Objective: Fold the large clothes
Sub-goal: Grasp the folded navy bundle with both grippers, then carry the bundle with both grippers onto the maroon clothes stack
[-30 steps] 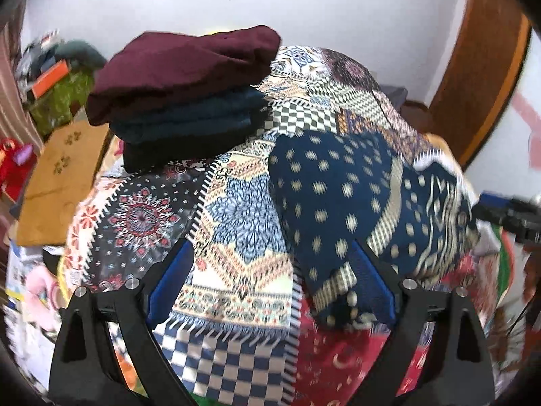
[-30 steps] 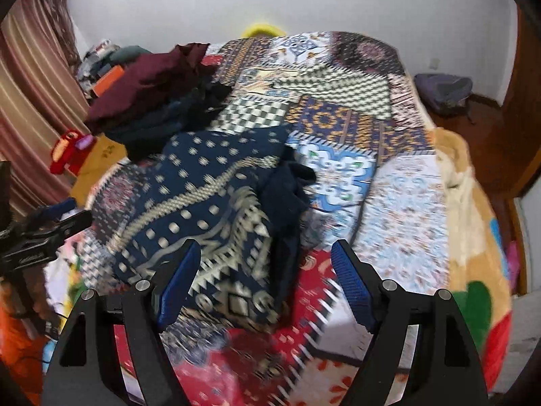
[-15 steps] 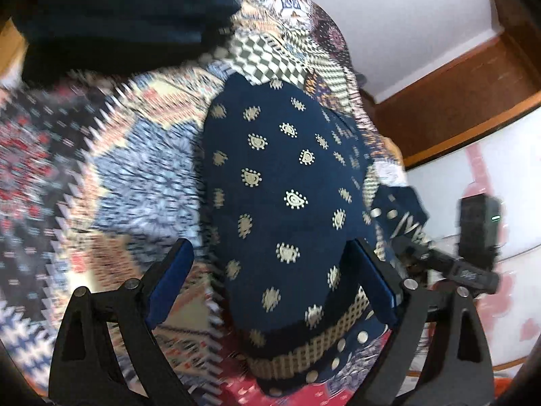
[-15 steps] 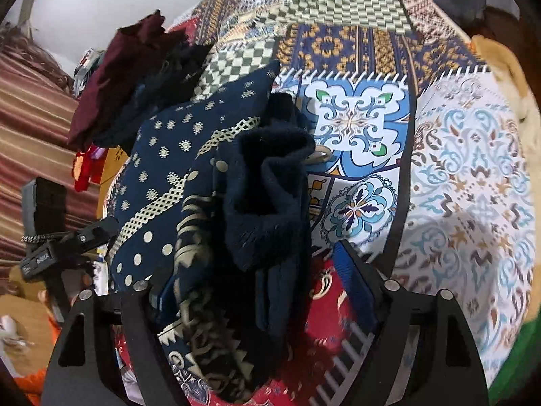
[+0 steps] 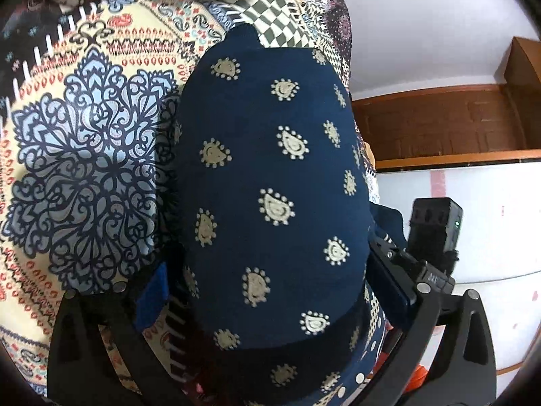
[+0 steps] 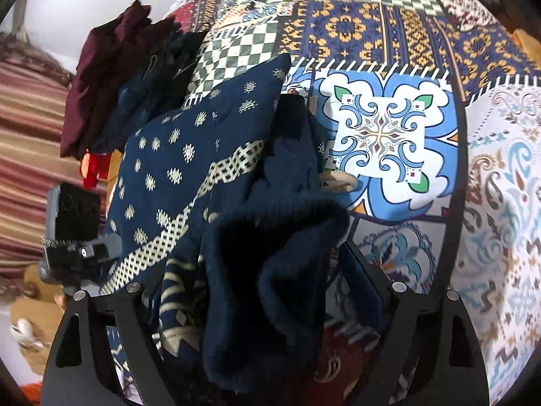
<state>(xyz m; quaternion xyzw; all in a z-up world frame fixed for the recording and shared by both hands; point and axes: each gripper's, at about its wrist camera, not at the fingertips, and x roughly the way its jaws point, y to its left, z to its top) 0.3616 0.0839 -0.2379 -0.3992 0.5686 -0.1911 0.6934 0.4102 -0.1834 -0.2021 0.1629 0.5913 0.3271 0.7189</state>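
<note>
A navy garment with cream paisley dots and a lattice band (image 5: 270, 182) lies bunched on a patchwork bedspread (image 5: 88, 155). My left gripper (image 5: 274, 291) is open, its blue-padded fingers on either side of the garment's near end. My right gripper (image 6: 257, 291) is open too, straddling a rumpled dark navy fold (image 6: 270, 243) of the same garment (image 6: 189, 162). The cloth fills the gap between both pairs of fingers. Each gripper shows in the other's view: the right one (image 5: 429, 243), the left one (image 6: 74, 237).
A stack of folded clothes, maroon on top (image 6: 104, 67), sits at the bed's far left. A striped curtain (image 6: 27, 155) hangs left. A wooden door and frame (image 5: 439, 125) and white wall stand right of the bed.
Both grippers have moved down and in close to the navy garment, which now sits between their open fingers. The folded stack has slipped out of the left wrist view.
</note>
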